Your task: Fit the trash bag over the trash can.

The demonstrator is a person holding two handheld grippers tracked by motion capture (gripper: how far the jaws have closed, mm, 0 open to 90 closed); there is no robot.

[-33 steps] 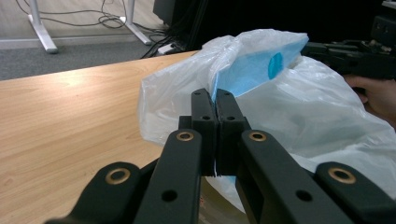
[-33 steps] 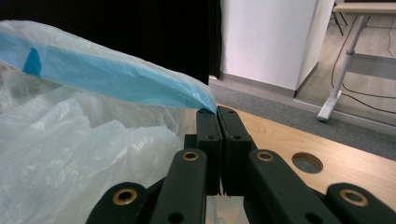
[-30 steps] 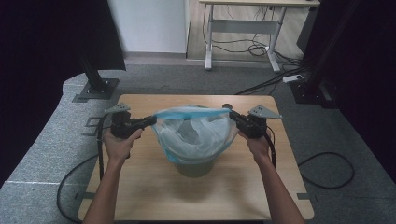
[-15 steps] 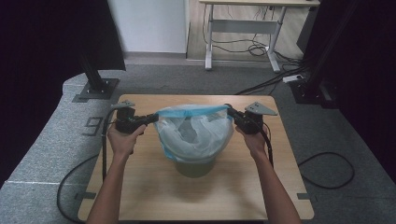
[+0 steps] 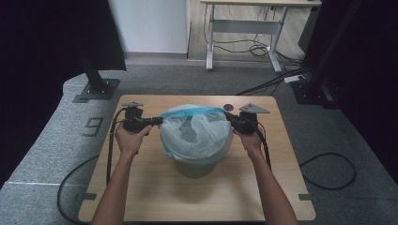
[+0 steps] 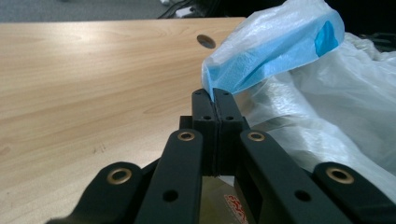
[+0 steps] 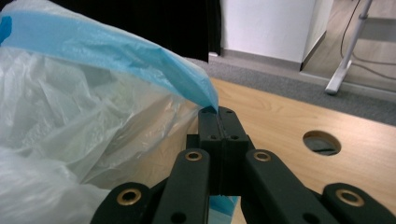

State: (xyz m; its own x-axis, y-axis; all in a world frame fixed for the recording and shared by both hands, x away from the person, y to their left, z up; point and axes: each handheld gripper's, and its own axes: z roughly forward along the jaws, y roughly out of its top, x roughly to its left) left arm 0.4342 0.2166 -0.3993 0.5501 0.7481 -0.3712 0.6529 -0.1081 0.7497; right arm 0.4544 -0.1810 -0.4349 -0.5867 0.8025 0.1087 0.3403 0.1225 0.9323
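Observation:
A translucent white bin bag with a blue rim band hangs over a small grey-green bin at the middle of the wooden table. My left gripper is shut on the bag's left rim; in the left gripper view its jaws press together on the blue band. My right gripper is shut on the right rim, and the blue band runs away from its closed jaws in the right gripper view. The rim is stretched taut between the two grippers, over the bin's mouth.
A round cable hole lies in the table near my right gripper. Cables trail from both grippers over the table's edges. A white desk and black stands are on the carpet beyond the table.
Both grippers have sunk a little with the bag's rim, and the bag now sits lower over the bin. The grips have not changed.

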